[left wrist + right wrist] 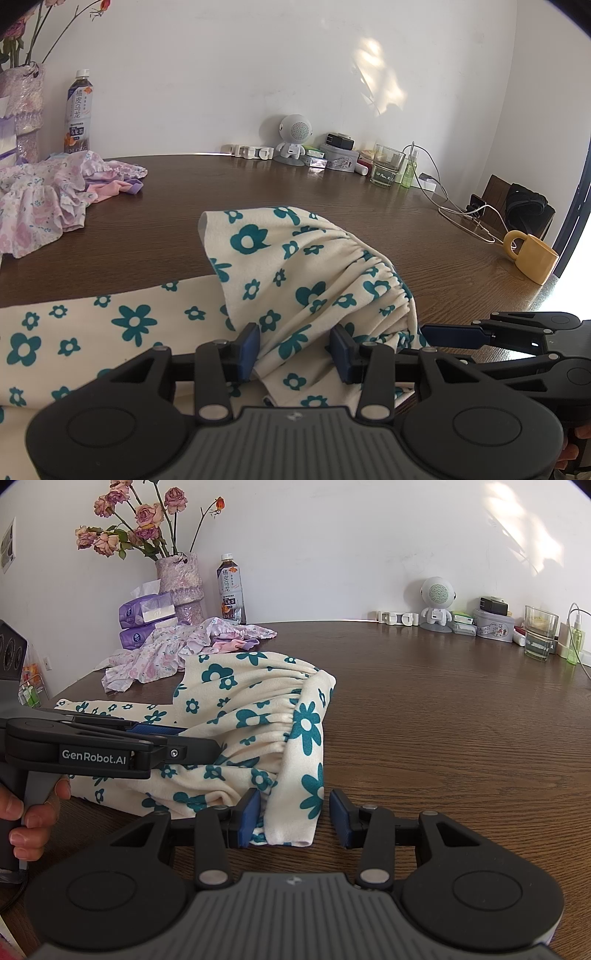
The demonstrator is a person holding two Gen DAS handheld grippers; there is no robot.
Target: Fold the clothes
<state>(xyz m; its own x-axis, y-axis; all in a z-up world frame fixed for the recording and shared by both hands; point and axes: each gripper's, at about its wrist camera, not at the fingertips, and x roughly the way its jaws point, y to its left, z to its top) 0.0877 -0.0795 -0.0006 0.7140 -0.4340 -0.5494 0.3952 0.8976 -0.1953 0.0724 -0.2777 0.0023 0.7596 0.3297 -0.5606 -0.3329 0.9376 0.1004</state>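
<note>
The cream fleece garment with teal flower print lies on the brown wooden table, folded over at its gathered waistband. Both the left gripper and the right gripper are held open with cloth between the fingers, neither clamped. The fold is best flattened before release. At two o'clock, a clear drinking glass appears empty; the yellow ceramic mug cannot be judged.
</note>
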